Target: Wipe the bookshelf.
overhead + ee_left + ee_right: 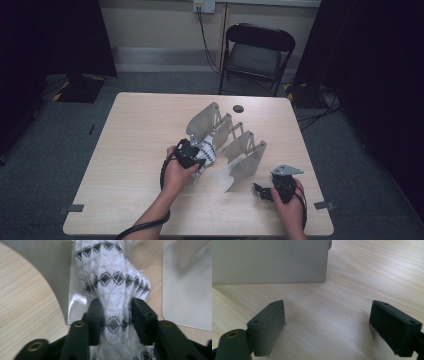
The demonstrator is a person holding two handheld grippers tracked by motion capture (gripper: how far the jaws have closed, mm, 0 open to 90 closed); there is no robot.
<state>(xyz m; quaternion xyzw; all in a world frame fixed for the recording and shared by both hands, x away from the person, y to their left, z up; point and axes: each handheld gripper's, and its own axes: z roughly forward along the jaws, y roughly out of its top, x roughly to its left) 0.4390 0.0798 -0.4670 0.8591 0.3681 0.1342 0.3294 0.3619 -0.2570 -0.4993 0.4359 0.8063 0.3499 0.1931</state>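
A white knitted cloth (112, 277) with black diamond bands lies in a slot of a grey metal divider rack (240, 145) at the table's middle. My left gripper (116, 307) is shut on the cloth; it bunches narrow between the two black pads and bulges wider beyond them. In the high view the left gripper (196, 156) sits at the rack's near left end, over the cloth (207, 150). My right gripper (328, 315) stands open and empty just above the bare wood, facing a rack plate (269, 260). From above, the right gripper (261, 190) is by the rack's near right corner.
The wooden table (140, 130) carries a small black disc (238, 108) behind the rack. A folding chair (257, 50) stands beyond the far edge. Rack plates (185, 290) flank the cloth's slot on both sides.
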